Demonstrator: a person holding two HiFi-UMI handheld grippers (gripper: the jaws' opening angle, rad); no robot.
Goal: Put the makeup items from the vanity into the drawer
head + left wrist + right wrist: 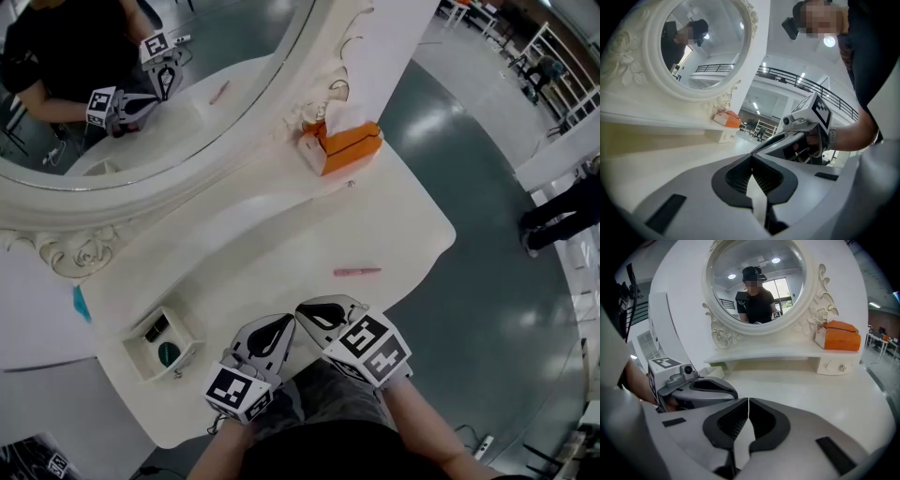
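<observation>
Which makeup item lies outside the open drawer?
The slim pink stick; the black item and the round teal item lie inside the white drawer.

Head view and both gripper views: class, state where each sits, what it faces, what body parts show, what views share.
Head view: on the head, looking down at the white vanity top; forearms, left gripper, right gripper show.
Left gripper view: along shut jaws, across the vanity; right hand shows.
Right gripper view: toward the oval mirror; left gripper shows.
Shared: orange tissue box.
</observation>
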